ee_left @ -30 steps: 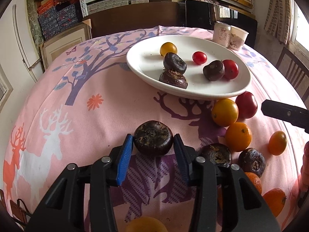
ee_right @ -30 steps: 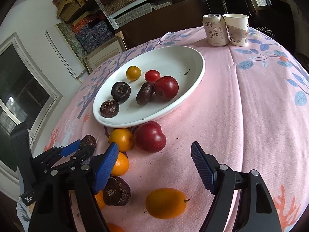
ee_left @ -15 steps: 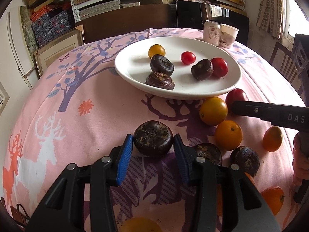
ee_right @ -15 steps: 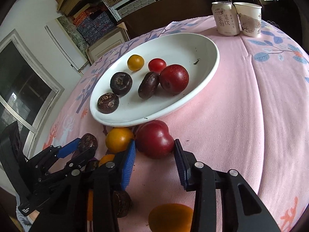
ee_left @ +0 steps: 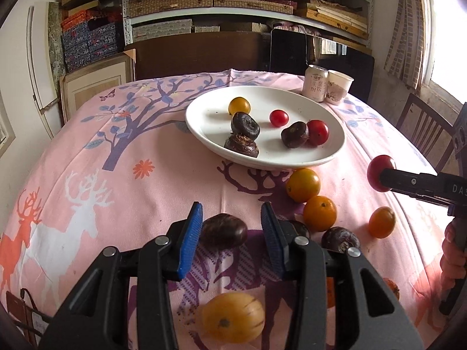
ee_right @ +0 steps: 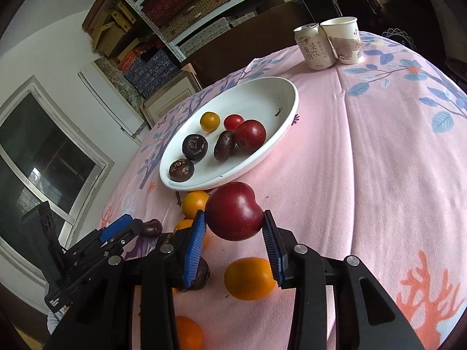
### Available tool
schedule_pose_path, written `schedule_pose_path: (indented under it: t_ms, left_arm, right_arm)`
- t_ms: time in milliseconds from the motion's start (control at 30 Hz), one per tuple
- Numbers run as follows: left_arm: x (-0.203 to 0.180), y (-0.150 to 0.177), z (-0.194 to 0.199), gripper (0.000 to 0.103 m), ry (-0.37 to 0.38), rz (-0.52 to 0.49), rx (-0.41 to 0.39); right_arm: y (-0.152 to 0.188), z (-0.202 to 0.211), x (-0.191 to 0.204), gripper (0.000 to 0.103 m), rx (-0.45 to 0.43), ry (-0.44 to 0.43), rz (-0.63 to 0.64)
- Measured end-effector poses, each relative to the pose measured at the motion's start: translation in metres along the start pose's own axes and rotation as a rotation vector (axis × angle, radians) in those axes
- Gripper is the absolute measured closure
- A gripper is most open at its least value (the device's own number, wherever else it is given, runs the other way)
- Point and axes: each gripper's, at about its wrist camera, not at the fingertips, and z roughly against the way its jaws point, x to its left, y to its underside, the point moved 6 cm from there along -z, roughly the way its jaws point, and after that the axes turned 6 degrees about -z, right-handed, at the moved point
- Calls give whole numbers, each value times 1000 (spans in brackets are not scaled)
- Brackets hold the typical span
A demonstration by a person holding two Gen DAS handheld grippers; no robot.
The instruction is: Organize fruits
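A white oval plate (ee_left: 335,134) (ee_right: 289,108) on the pink tablecloth holds several fruits: dark water chestnuts, red plums or tomatoes and a yellow one. My left gripper (ee_left: 232,230) is shut on a dark water chestnut (ee_left: 223,230) and holds it tilted above the cloth. My right gripper (ee_right: 233,230) is shut on a red plum (ee_right: 235,214), lifted just off the cloth in front of the plate; it also shows at the right of the left wrist view (ee_left: 379,172). Loose oranges (ee_left: 319,213) and chestnuts (ee_left: 340,239) lie below the plate.
A drink can (ee_right: 313,46) and a paper cup (ee_right: 346,39) stand at the table's far edge. A yellow-orange fruit (ee_left: 233,318) lies under my left gripper, another (ee_right: 249,278) under my right. A wooden chair (ee_left: 423,128) is at the right.
My right gripper closed on the red plum and lifted it off the cloth. My left gripper rose and tilted with the chestnut still held.
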Motion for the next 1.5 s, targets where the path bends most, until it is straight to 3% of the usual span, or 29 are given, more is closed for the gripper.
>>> schedule_pose_path:
  t_ms: [300,467,533,667,767,867,967,1067,1167,1267,1500]
  left_arm:
    - [-7,-10,13,62,56,16,-44]
    - [4,0,-8,62,-10,14,30]
    - [8,1,-19,57,-25,6,62]
    - [0,12,-41,54,50,-11,165]
    - [7,19,-42,54,94,39,198]
    - [9,21,-41,54,94,34,190]
    - [9,19,-40,61,92,34,173]
    - [10,16,-34,62,43,21,144]
    - [13,0,-20,62,46,53,85]
    - [9,-31,-14,62,18,14,47]
    - [8,-97,-48,62,-41,24,3]
  right_arm:
    - [-1,15,6,63,-40,-41,4]
    - [2,13,5,63,-26,-37,-2]
    - [3,12,6,63,-22,-38,2]
    - [4,12,6,63,-18,-36,0]
    - [4,11,5,63,-11,-33,-8]
    - [4,11,5,63,-12,-35,-8]
    - [4,13,6,63,-15,-39,-5]
    - [3,15,7,63,-25,-42,-4]
    - [1,19,8,63,-46,-47,-6]
    - [-13,19,12,63,-53,-59,-18]
    - [-57,-13,51,63,-45,-40,47]
